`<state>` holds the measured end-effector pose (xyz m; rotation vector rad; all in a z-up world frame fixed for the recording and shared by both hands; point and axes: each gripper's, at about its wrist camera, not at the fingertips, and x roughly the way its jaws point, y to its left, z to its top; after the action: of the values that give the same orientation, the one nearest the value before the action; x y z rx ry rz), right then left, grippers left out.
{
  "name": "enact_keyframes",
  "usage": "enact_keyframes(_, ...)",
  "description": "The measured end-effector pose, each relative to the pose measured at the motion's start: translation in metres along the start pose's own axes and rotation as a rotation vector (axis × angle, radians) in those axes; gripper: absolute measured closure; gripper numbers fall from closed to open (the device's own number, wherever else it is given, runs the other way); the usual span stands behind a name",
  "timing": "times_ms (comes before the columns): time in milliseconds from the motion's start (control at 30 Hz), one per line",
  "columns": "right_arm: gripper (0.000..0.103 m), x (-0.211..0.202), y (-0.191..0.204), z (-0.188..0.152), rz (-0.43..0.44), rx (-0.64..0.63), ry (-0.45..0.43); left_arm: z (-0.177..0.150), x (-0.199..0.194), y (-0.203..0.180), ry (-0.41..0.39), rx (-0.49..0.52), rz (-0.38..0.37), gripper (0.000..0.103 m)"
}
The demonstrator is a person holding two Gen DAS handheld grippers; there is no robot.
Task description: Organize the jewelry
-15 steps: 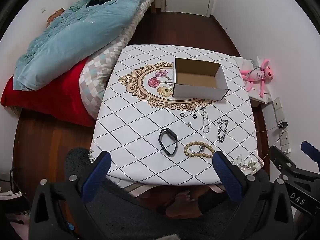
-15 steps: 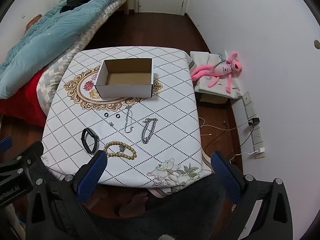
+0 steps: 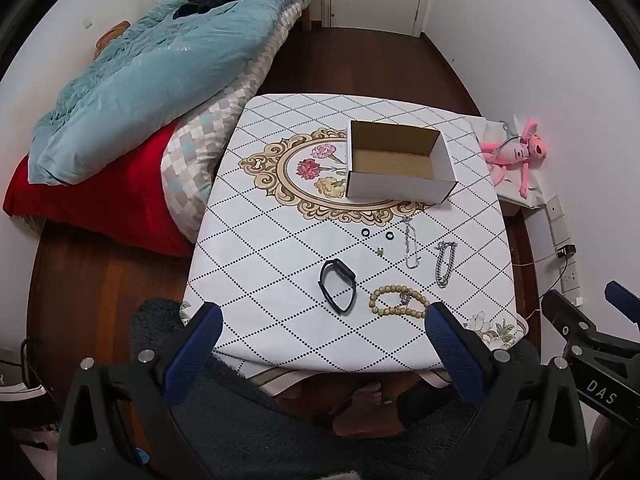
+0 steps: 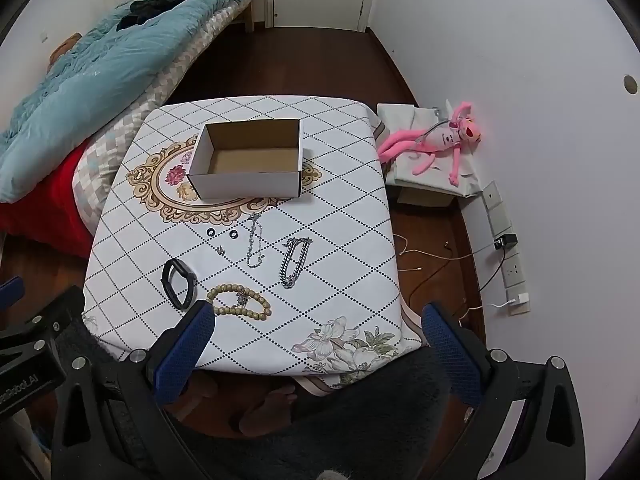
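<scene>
Both tools hang high above the near edge of the surface [image 3: 280,280], a table under a white cloth with a black diamond grid, and nothing has been picked up yet. The left gripper [image 3: 320,332] and the right gripper [image 4: 318,330] each stand with blue pads spread wide and empty.

The open white cardboard box [image 3: 400,168] sits at the far side, empty. The jewelry lies loose nearer: a black band-style bracelet [image 3: 338,286], a tan wooden bead bracelet [image 3: 396,302] just right of it, a thick silver chain [image 4: 294,262] farther right, a thin silver chain [image 4: 254,244], two small black rings [image 3: 376,234] and a tiny stud [image 3: 379,251].

A good start is probably the bulkiest, nearest piece. Descend straight over one side of the bead loop, straddle the strand, and close fully before lifting. The chains will sag and may slip, so pinch them mid-length. The rings look hardest; save those.
</scene>
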<state>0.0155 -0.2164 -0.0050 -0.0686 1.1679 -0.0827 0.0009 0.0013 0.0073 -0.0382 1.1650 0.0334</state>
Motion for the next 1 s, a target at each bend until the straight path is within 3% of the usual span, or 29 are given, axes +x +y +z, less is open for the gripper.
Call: enact_keyframes(1000, 0.0, -0.01, -0.002, 0.003, 0.01, 0.015, -0.023, 0.0, -0.008, -0.002, -0.014, 0.011, -0.007, 0.0)
